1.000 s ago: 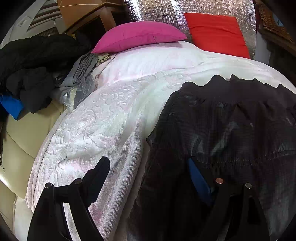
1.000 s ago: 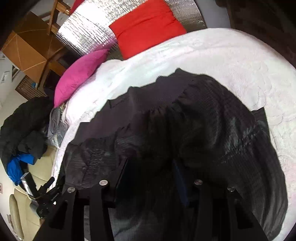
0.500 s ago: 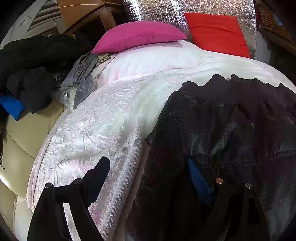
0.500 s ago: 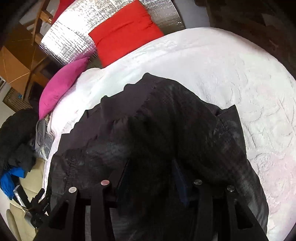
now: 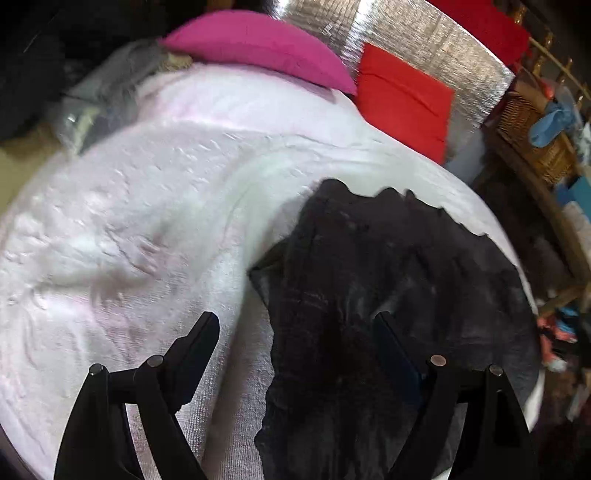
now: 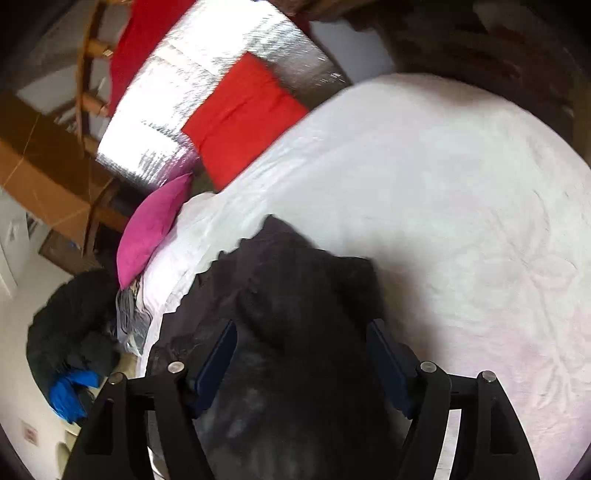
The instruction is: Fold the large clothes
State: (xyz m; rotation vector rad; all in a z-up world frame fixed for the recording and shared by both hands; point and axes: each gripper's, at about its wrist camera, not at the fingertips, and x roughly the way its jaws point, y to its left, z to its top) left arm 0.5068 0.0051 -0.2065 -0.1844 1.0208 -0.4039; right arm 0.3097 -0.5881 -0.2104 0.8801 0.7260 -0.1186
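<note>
A large black garment (image 5: 388, 266) lies rumpled on the white blanket (image 5: 147, 221) of a bed. My left gripper (image 5: 295, 317) hangs open above the garment's left edge, one finger over the blanket and the other over the black cloth, gripping nothing. In the right wrist view the garment (image 6: 295, 295) is bunched into a narrow heap that runs between the fingers of my right gripper (image 6: 301, 326). Its jaws are opening, and the blue pads (image 6: 216, 354) stand clear of the cloth on both sides.
A pink pillow (image 5: 258, 48) and a red pillow (image 5: 402, 99) lean on a silver foil panel (image 5: 406, 33) at the bed's head. Grey clothes (image 5: 110, 81) and a dark clothes pile (image 6: 70, 325) lie to the left. Wicker baskets (image 5: 528, 129) stand right.
My right gripper's jaws have spread apart and let go of the black cloth, and it has swung right over the blanket. The left gripper has shifted and rolled, staying open.
</note>
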